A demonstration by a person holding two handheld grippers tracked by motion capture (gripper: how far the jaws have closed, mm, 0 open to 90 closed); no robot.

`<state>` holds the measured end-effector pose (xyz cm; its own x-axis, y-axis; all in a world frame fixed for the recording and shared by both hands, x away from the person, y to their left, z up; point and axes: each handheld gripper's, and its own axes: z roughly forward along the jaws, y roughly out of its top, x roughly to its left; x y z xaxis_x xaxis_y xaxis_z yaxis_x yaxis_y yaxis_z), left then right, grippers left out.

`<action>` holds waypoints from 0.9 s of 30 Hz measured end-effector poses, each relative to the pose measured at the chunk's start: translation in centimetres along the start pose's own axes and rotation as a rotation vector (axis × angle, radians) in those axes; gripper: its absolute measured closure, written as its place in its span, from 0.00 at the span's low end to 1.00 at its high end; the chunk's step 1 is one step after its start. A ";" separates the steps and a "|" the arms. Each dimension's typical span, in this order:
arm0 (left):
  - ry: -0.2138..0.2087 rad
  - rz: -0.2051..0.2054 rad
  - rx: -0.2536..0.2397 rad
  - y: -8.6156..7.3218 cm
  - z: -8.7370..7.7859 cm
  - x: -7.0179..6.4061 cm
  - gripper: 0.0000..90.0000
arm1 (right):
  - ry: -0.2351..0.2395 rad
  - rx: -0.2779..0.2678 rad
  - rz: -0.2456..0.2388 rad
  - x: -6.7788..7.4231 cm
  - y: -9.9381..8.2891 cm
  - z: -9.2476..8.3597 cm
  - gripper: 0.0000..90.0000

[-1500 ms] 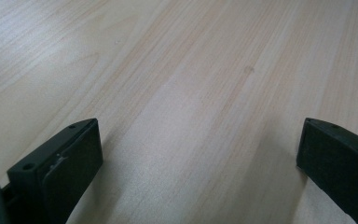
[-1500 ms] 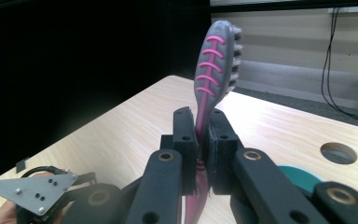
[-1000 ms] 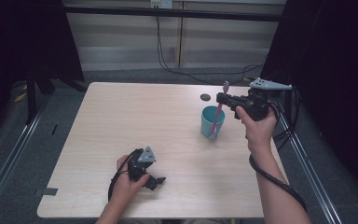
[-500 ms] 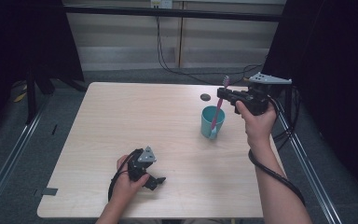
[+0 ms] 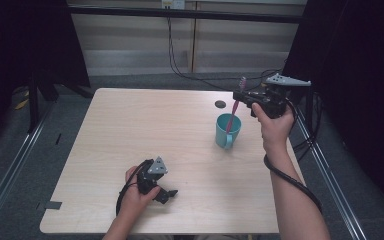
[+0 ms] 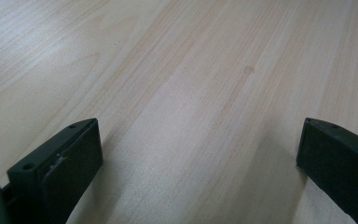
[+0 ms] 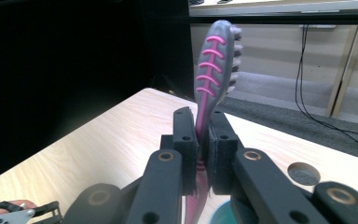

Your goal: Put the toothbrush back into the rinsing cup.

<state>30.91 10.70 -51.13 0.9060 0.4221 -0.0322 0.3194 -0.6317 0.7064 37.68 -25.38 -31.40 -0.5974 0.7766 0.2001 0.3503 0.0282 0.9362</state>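
Note:
A pink and grey toothbrush (image 5: 236, 106) stands with its handle end inside a teal mug (image 5: 227, 130) at the table's right side. My right gripper (image 5: 241, 95) is shut on the toothbrush just below the head, above the mug. In the right gripper view the two pads (image 7: 185, 140) clamp the pink neck, and the bristled head of the toothbrush (image 7: 216, 65) rises above them; the mug rim (image 7: 223, 215) shows below. My left gripper (image 5: 166, 192) rests on the table near the front edge, jaws wide apart over bare wood in the left gripper view (image 6: 200, 154).
The light wooden table (image 5: 145, 130) has a round cable hole (image 5: 220, 104) behind the mug. Dark curtains flank both sides. Cables hang down the back wall and trail from the right gripper along the table's right edge.
The right gripper has shifted slightly with the toothbrush still clamped over the mug. The left gripper has stayed in place.

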 end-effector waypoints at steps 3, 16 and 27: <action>0.000 0.000 0.000 0.0 0.0 0.0 0.00 | -0.009 -0.004 0.003 -0.3 0.0 0.2 0.94; 0.000 -0.007 -0.006 0.0 0.0 0.0 0.00 | -0.052 -0.014 0.015 -1.5 0.2 0.8 0.94; -0.001 -0.007 -0.007 0.0 0.0 0.0 0.00 | -0.079 -0.017 0.004 -1.9 0.1 1.4 0.94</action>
<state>30.88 10.67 -51.16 0.9039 0.4260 -0.0383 0.3242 -0.6241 0.7109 39.88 -25.97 -32.08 -0.5374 0.8237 0.1809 0.3397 0.0152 0.9404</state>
